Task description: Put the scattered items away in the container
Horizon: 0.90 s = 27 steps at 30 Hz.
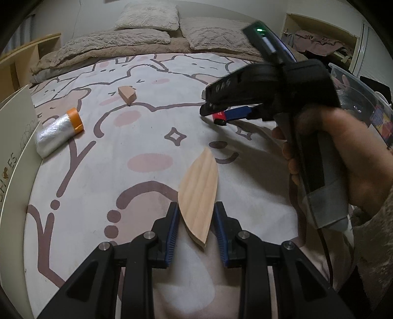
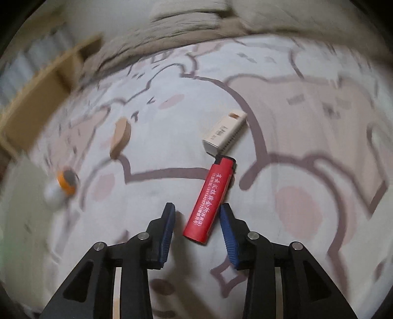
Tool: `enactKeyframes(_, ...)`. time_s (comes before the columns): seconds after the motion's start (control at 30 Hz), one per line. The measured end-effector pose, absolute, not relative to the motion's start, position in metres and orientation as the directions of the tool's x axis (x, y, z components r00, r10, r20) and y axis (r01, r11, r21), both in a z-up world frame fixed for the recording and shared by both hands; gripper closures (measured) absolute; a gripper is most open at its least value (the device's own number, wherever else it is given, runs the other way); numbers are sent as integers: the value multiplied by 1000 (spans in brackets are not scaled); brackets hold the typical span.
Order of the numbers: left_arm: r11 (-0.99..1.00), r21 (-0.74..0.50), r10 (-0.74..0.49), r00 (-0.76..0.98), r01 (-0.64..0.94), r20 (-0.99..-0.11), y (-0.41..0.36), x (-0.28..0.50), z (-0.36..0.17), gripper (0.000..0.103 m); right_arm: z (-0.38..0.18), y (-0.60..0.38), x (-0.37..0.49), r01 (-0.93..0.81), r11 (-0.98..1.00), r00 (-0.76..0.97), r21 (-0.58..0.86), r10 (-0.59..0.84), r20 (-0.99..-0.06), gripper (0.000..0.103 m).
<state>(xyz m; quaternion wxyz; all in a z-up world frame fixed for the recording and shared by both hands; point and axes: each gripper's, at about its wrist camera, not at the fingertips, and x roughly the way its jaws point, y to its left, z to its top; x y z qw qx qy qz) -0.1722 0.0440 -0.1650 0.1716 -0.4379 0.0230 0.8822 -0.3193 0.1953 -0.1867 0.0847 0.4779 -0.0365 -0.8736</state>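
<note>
Left gripper (image 1: pixel 196 227): black linkage arms, silver pivot screws, 2 ribbed blue pads; right gripper (image 2: pixel 197 232) identical; hand (image 1: pixel 343 157) wears a beige knit sleeve (image 1: pixel 375 245).

Bedroom, dimly lit. Wide bed (image 1: pixel 152 137) spread with a pale sheet (image 1: pixel 98 171) printed with brown-outlined cartoon animals and pink blushes. Far end heaped with a beige fleecy blanket (image 1: pixel 118 41) and two fluffy pillows (image 1: pixel 147 16). Light wooden shelf (image 1: pixel 22 59) at far left. Open cream closet (image 1: pixel 319 36) at far right, clothes piled inside. Plain pale wall (image 1: pixel 86 14) behind
</note>
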Motion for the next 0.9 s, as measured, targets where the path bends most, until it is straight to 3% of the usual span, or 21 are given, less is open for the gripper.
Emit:
enactKeyframes(0.1, -939, -124, 292, -555, -321, -779, 42, -172, -165, 74, -186, 192, -308, 197, -979, -534, 55, -154, -832, 83)
enactKeyframes(0.57, -936, -149, 311, -552, -318, -774, 38, -173, -162, 74, -177, 206, -217, 486, -874, -429, 27, -266, -863, 83)
enactKeyframes(0.73, -936, -144, 307, -541, -322, -783, 37, -174, -164, 74, -175, 211, -190, 544, -838, -413, -40, -227, -882, 83)
enactKeyframes(0.8, -935, -137, 304, -539, -328, -785, 38, -174, -164, 69, -175, 214, -185, 543, -836, -431, -82, -194, -881, 82)
enactKeyframes(0.83, -934, -134, 303, -538, -330, -787, 38, -174, -163, 65, -175, 215, -184, 536, -837, -446, -109, -171, -879, 81)
enactKeyframes(0.87, -935, -129, 300, -537, -332, -788, 37, -174, -163, 54, -175, 216, -184, 523, -840, -465, -145, -138, -875, 73)
enactKeyframes(0.9, -936, -119, 292, -538, -332, -791, 36, -173, -162, 41, -176, 217, -185, 495, -846, -494, -197, -88, -865, 51)
